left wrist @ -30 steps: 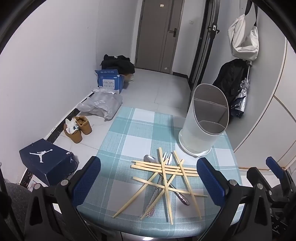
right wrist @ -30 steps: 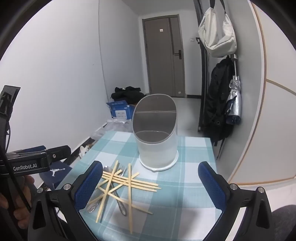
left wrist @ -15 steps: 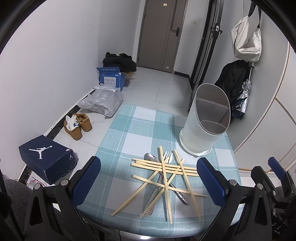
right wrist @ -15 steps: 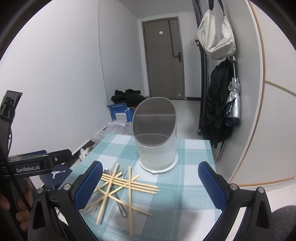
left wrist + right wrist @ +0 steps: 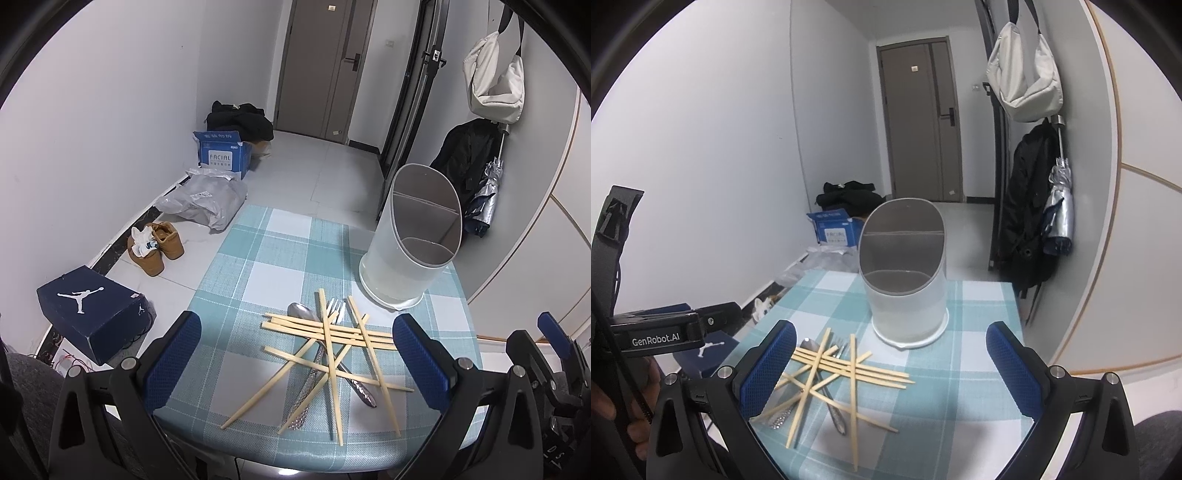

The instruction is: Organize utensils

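Note:
Several wooden chopsticks [image 5: 328, 343] lie crossed in a loose pile on the checked teal tablecloth [image 5: 258, 273], over a metal spoon [image 5: 301, 311] and a metal fork [image 5: 334, 307]. Behind the pile stands a white two-compartment utensil holder [image 5: 410, 243], empty as far as I can see. My left gripper [image 5: 297, 358] hovers open above the near table edge, its blue pads on either side of the pile. The right gripper [image 5: 892, 363] is open too, above the chopsticks [image 5: 846, 369] and in front of the holder [image 5: 905, 288]. Neither holds anything.
The table is small, with its near edge [image 5: 280, 454] right under the grippers. On the floor at left lie a dark shoebox [image 5: 92, 314], brown shoes [image 5: 159, 247], a grey bag [image 5: 207, 199] and a blue carton [image 5: 223, 153]. Coats and a bag hang on the right wall [image 5: 1030, 206].
Both grippers have shifted only slightly, the views tilting a little. The utensils and holder have not moved, and both grippers stay open.

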`<act>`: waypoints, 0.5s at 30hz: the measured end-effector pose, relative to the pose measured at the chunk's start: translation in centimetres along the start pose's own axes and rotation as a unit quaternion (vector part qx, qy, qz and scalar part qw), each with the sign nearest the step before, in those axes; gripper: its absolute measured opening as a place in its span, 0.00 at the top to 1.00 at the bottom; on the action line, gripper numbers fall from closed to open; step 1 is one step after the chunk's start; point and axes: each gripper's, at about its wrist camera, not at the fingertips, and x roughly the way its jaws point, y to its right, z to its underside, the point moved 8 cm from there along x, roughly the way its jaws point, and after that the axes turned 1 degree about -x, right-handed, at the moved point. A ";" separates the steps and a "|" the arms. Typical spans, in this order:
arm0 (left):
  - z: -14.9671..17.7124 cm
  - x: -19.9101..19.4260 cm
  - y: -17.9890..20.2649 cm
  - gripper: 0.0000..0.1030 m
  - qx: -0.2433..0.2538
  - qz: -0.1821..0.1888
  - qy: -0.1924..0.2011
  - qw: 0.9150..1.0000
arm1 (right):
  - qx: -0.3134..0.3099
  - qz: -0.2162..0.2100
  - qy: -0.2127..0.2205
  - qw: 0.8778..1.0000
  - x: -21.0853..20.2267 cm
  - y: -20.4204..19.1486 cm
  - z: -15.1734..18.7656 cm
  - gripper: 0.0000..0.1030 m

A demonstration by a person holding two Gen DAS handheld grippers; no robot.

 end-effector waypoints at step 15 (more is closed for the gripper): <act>0.1 0.4 -0.2 0.01 -0.003 -0.008 -0.003 1.000 | 0.004 -0.021 0.000 1.000 -0.1 -0.6 0.3 0.00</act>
